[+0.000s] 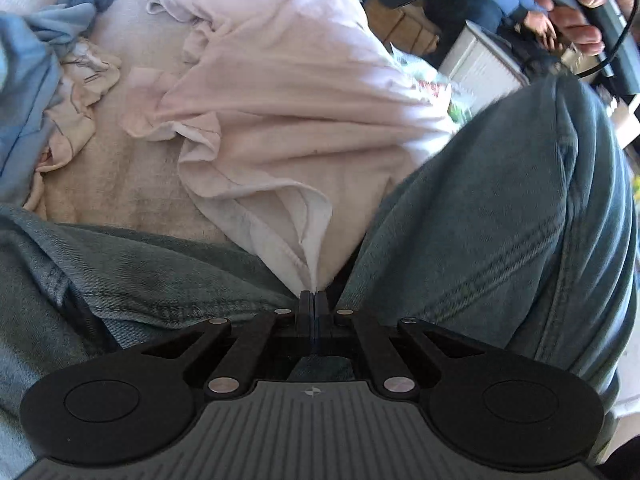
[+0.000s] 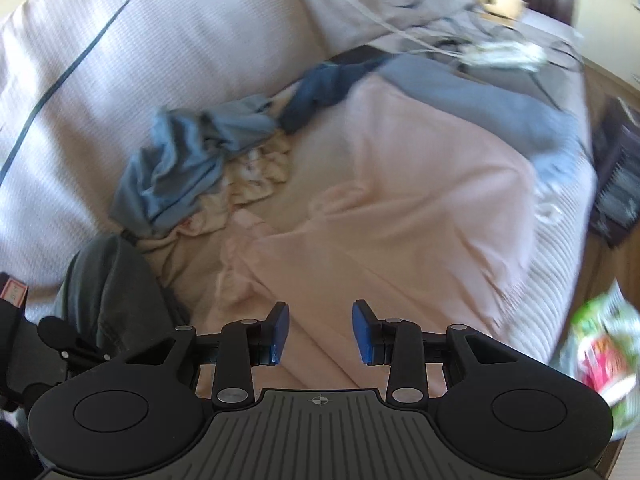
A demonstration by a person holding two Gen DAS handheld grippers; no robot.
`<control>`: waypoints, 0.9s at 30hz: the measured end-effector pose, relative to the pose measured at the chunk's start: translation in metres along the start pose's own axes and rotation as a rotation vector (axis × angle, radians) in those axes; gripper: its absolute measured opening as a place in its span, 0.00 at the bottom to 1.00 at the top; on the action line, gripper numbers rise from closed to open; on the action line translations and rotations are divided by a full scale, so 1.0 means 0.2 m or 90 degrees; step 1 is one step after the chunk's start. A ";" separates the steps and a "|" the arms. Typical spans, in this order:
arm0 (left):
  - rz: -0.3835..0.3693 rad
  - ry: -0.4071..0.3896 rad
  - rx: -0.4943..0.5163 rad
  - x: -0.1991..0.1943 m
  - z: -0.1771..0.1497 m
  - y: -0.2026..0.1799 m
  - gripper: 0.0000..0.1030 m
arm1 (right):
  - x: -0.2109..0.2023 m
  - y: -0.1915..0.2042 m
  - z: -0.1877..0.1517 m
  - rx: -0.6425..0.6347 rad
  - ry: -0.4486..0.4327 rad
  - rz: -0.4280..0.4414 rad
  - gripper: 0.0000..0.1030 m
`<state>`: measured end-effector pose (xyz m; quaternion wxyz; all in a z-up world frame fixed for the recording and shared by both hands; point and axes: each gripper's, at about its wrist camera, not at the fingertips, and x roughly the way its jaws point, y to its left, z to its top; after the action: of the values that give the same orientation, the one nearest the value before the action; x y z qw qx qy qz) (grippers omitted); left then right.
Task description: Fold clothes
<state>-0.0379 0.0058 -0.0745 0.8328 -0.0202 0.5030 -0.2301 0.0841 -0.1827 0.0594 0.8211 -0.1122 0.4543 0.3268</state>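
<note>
Here the left claw [image 1: 314, 300] is clamped on the pink garment's [image 1: 280, 80] hem, jeans [image 1: 500, 220] on both sides. The right claw [image 2: 320, 334] gapes empty above that garment [image 2: 400, 200].

- The right gripper [image 2: 319, 330] hangs over the bed with its jaws spread wide, blue pads [image 2: 279, 334] facing each other and nothing between them.
- Under it lies a pale pink garment [image 2: 400, 208], spread out and creased, blurred in places.
- Further back sits a crumpled blue-grey garment [image 2: 180, 164], touching a small cream patterned cloth [image 2: 256, 178].
- A darker blue piece [image 2: 320, 88] trails off behind that heap.
- A knee in grey-green jeans [image 2: 108, 280] shows at lower left.
</note>
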 end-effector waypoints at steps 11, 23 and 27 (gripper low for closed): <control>-0.040 -0.047 -0.058 -0.03 -0.02 0.05 0.00 | 0.65 0.28 0.43 -0.224 0.077 0.115 0.35; -0.079 -0.082 -0.087 -0.07 0.01 0.14 0.00 | 1.02 0.26 0.58 -0.211 0.123 0.056 0.04; -0.033 -0.090 -0.061 -0.10 0.07 0.18 0.00 | 0.93 0.18 0.75 -0.200 0.063 0.029 0.04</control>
<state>-0.0219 0.0430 -0.0601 0.8581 -0.0891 0.4529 -0.2251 0.2316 -0.0015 -0.0046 0.7624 -0.2452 0.4399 0.4063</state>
